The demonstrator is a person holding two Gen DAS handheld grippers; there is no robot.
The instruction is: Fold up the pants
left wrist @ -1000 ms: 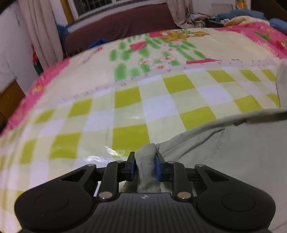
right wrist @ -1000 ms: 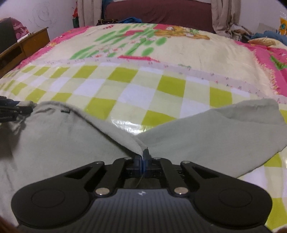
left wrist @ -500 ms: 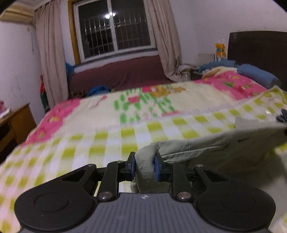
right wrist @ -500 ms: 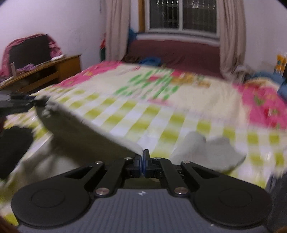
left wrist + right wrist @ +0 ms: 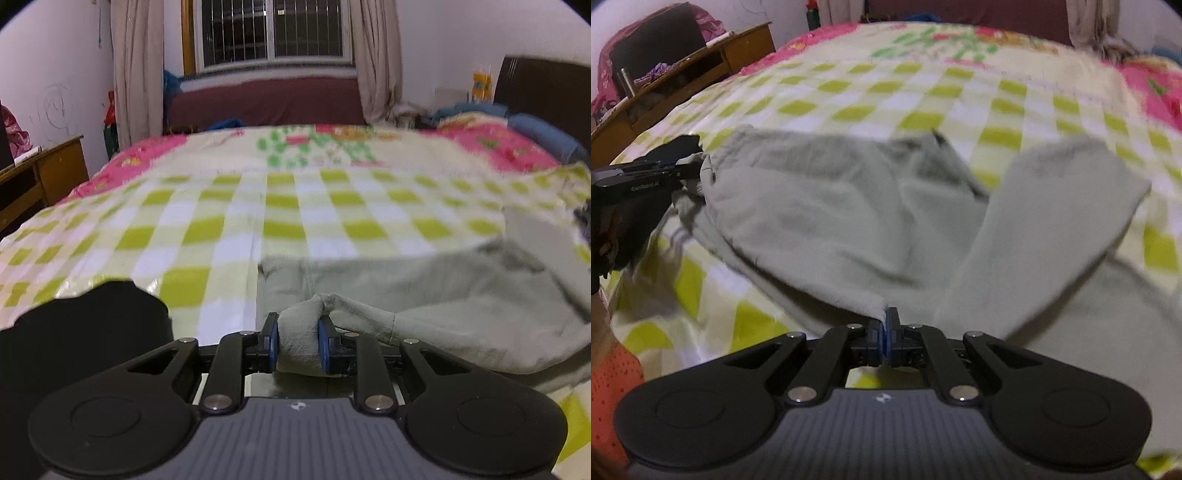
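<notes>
Pale grey-green cotton pants point(image 5: 849, 206) lie spread across a bed covered with a green-and-white checked plastic sheet point(image 5: 236, 229). The left gripper point(image 5: 297, 332) clamps a thick bunch of the fabric between its blue pads, while the right gripper point(image 5: 886, 325) pinches a thin edge of the fabric, jaws nearly touching.

The pale grey-green pants point(image 5: 849, 206) lie spread and rumpled across the near part of the bed, one leg point(image 5: 1052, 221) angling away to the far right. Their left edge is bunched into a thick wad point(image 5: 299, 332); a thin near edge is lifted.
</notes>
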